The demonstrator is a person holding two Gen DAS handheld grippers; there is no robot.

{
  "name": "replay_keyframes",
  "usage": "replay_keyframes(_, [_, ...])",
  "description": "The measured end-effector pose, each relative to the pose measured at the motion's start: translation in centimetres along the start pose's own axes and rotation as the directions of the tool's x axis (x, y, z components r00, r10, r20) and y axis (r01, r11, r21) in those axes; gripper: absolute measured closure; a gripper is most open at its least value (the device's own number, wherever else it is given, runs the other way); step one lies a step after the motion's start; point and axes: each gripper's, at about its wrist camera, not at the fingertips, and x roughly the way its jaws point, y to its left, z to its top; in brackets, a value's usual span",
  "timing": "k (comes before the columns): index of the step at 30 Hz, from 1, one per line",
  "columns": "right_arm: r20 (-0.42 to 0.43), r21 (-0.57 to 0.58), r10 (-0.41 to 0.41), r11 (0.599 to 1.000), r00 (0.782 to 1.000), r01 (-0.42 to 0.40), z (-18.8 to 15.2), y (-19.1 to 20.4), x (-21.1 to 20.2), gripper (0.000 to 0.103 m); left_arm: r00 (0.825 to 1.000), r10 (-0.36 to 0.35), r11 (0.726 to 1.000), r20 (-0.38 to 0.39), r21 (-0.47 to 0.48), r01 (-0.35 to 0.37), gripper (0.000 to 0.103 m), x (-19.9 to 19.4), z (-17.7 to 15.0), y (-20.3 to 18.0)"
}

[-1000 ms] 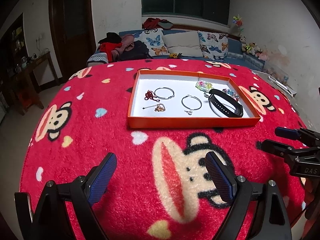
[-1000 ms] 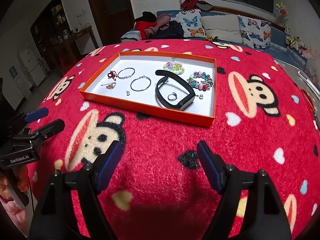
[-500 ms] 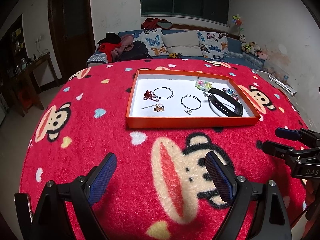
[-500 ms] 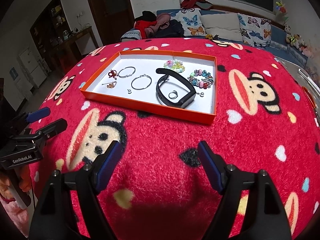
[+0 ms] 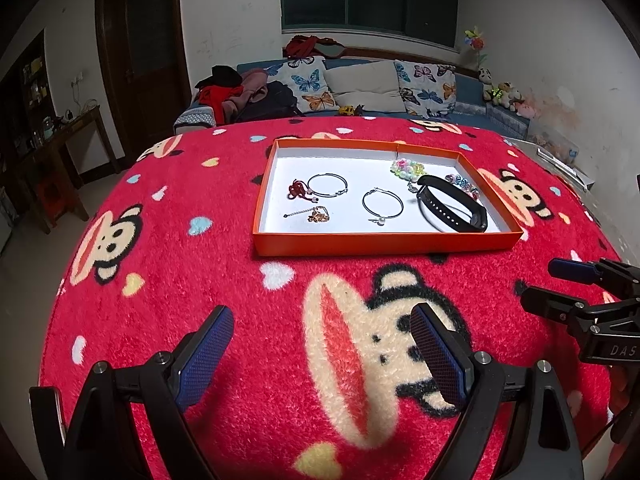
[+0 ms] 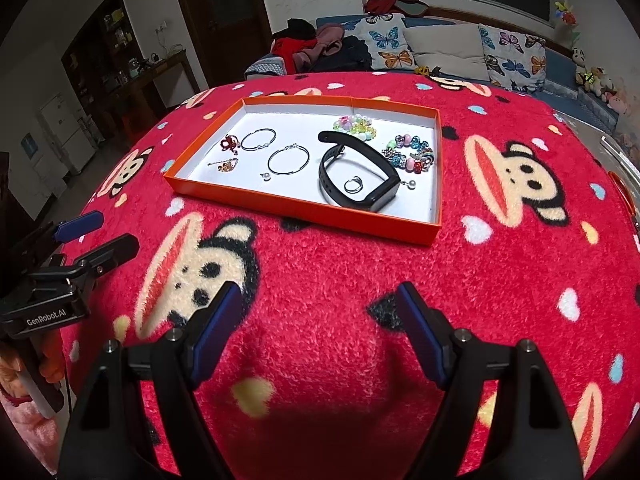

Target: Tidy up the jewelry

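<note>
Both grippers hover with jaws released, short of the jewelry tray.

Left wrist view: the left gripper (image 5: 322,354) hangs empty above the red blanket (image 5: 200,272) on the desk; the orange tray (image 5: 384,242) lies far ahead, holding two hoop bracelets (image 5: 382,204) and a black band (image 5: 452,208) at right.
Right wrist view: the right gripper (image 6: 320,330) hangs empty; a small ring (image 6: 353,185) sits inside the black band, beaded bracelets (image 6: 408,154) just right.

Right gripper (image 6: 318,330) has eased slightly back from the orange tray (image 6: 308,210), which now sits a bit higher in its view. Left gripper (image 5: 322,354) has barely drifted. Jewelry unmoved.
</note>
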Motion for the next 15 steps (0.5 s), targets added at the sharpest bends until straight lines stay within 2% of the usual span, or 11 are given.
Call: replay_keyframes(15, [-0.004,0.001,0.003,1.000,1.000,-0.003,-0.19,0.17,0.09,0.023,1.000,-0.012,1.000,0.015,0.009,0.012,0.007,-0.18,-0.17,-0.28])
